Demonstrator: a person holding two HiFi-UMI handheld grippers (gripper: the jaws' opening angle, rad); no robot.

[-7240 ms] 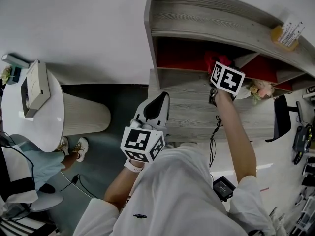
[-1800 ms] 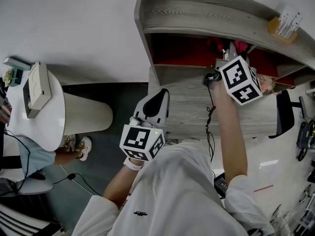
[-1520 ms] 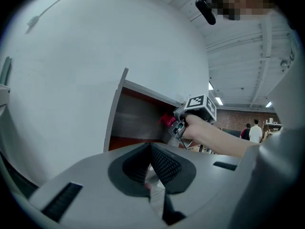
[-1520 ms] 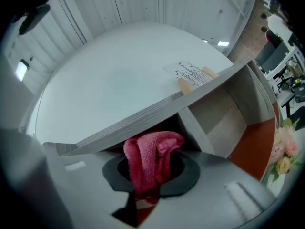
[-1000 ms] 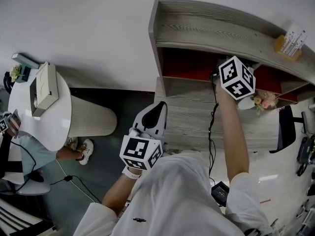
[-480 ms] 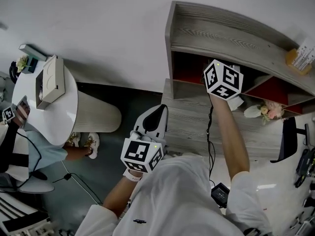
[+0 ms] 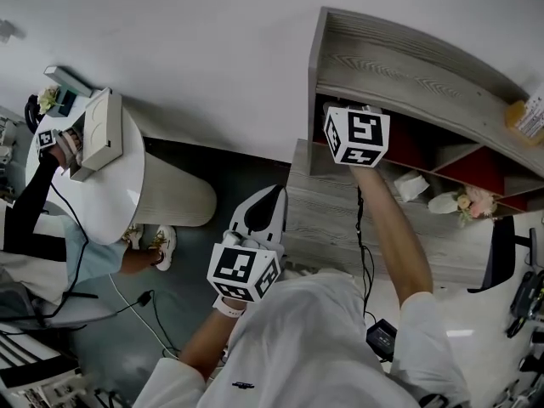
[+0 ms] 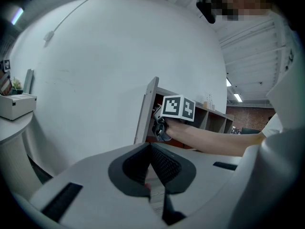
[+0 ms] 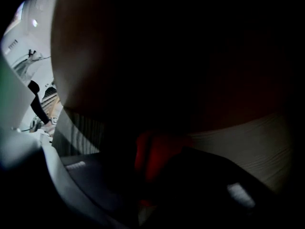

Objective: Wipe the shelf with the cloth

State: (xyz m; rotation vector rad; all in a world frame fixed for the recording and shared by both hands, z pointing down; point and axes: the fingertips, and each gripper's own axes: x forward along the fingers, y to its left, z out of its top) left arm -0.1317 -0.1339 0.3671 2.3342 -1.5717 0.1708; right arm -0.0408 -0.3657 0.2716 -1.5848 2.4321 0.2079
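Right tongs (image 9: 148,175) are clamped on the red cloth (image 9: 156,149), which sits bunched between them. They're shoved into the leftmost compartment of the grey wood shelf (image 7: 399,66), the one with the red back wall, and the cloth is down by the compartment's wooden floor (image 9: 248,137). It's too dark in there to say whether it's actually touching.

Left tongs (image 7: 270,195) are closed with nothing in them, held low in front of the shelf and well away from the other arm.

Off to the left there's a round white desk (image 7: 110,198) with a pale box (image 7: 100,134) on it and a person (image 7: 34,228) sitting beside it. Further right on the shelf there's a small bunch of flowers (image 7: 478,201), and a yellow holder (image 7: 527,117) sits on top.
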